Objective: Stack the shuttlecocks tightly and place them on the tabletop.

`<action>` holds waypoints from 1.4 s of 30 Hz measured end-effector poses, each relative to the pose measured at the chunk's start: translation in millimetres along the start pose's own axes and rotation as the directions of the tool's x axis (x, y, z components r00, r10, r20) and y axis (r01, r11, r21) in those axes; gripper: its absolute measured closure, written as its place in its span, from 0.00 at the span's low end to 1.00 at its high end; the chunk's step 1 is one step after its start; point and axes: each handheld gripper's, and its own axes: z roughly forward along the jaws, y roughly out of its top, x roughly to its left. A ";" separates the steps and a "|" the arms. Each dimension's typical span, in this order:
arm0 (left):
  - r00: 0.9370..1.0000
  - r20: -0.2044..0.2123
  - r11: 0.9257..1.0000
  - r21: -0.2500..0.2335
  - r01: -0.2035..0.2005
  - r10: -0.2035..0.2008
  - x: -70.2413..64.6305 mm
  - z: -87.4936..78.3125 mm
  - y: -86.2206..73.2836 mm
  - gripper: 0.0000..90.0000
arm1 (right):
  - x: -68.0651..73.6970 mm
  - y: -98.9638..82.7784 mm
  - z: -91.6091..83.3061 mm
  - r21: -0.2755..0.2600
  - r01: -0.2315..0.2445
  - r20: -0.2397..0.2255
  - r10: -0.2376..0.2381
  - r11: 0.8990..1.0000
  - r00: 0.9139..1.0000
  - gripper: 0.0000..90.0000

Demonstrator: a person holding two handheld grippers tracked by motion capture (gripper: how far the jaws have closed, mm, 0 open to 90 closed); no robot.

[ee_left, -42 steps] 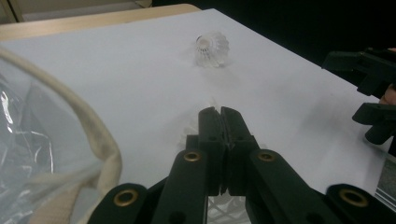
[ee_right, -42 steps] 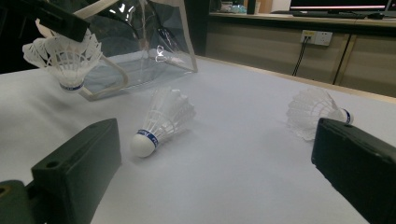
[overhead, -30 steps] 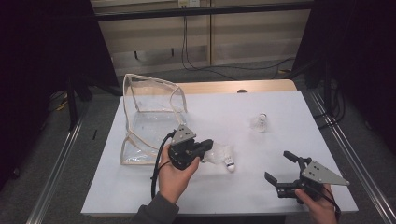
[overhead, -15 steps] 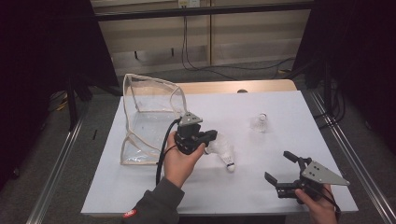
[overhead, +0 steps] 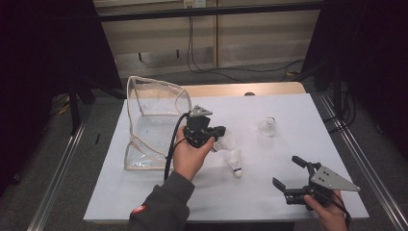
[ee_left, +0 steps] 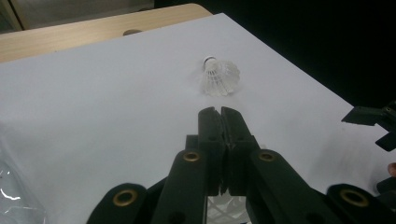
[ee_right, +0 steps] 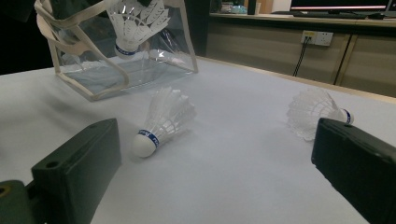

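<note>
The left gripper [overhead: 222,131] is hanging above the table [overhead: 337,144], just right of the clear bag [overhead: 149,120], and its jaws are closing together on the feather skirt of a held shuttlecock [overhead: 226,141]. In the right gripper view this held shuttlecock [ee_right: 133,23] is pointing its cork down and slightly to the left, with the white feathers spreading upward, so its long axis is standing nearly upright. A dark blue band is running around the white cork. In the left gripper view a small piece of the white net of feathers [ee_left: 224,205] is showing under the closed jaws.

Just below and right of this gripper, a second shuttlecock [overhead: 234,160] is lying on its side on the table, cork pointing toward the person. Its feathers are white and its cork is also carrying a blue band.

A third shuttlecock [overhead: 267,126] is resting further right, well apart from both grippers, with its cork up and away.

The right gripper [overhead: 288,174] is sitting near the front right corner, its jaws standing wide apart with nothing between them.
</note>
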 end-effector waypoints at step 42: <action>0.987 -0.139 0.996 -0.025 0.084 -0.087 26.3 44.5 15.3 0.98 | 0.0 0.5 0.0 -0.004 0.008 -0.008 -0.008 1.000 1.000 0.01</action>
